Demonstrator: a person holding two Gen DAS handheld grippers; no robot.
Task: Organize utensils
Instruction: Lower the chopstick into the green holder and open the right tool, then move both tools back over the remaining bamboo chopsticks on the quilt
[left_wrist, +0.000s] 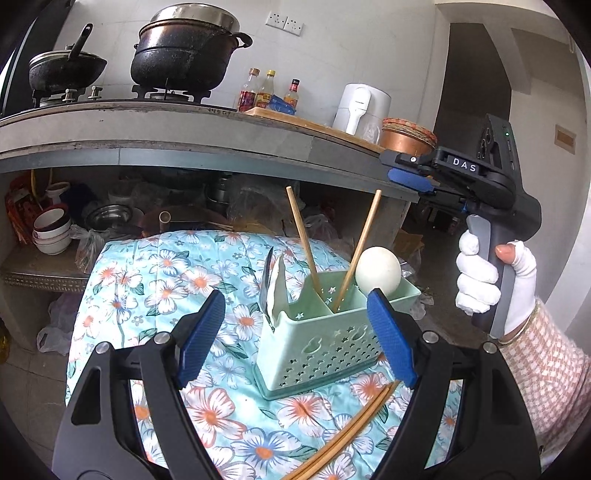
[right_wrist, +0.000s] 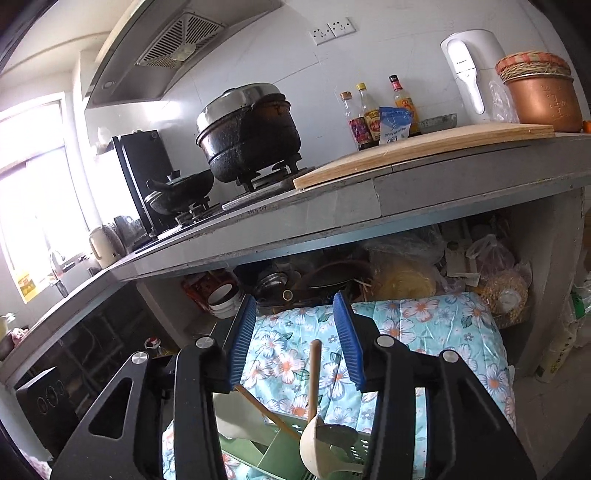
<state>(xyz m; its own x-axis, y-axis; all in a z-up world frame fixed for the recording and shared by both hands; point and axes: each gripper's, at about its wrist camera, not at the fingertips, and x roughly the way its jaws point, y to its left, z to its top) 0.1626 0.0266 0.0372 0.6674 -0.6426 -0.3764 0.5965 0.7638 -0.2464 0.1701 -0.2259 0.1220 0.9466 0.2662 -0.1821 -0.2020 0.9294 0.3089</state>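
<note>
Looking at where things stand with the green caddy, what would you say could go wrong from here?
The two chopsticks in the green caddy lean apart in a V; a low pass by the open left gripper could knock them. The loose chopsticks lie flat on the soft floral quilt, so pinching them may snag fabric.

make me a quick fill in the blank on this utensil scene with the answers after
1. The green caddy stands on a quilt printed with ____.
2. Two chopsticks stand in the caddy's ____ compartment.
3. More chopsticks lie flat on the quilt, ____ the caddy.
4. The left gripper fingers are ____ and hold nothing.

Missing words: flowers; middle; outside; open
</note>
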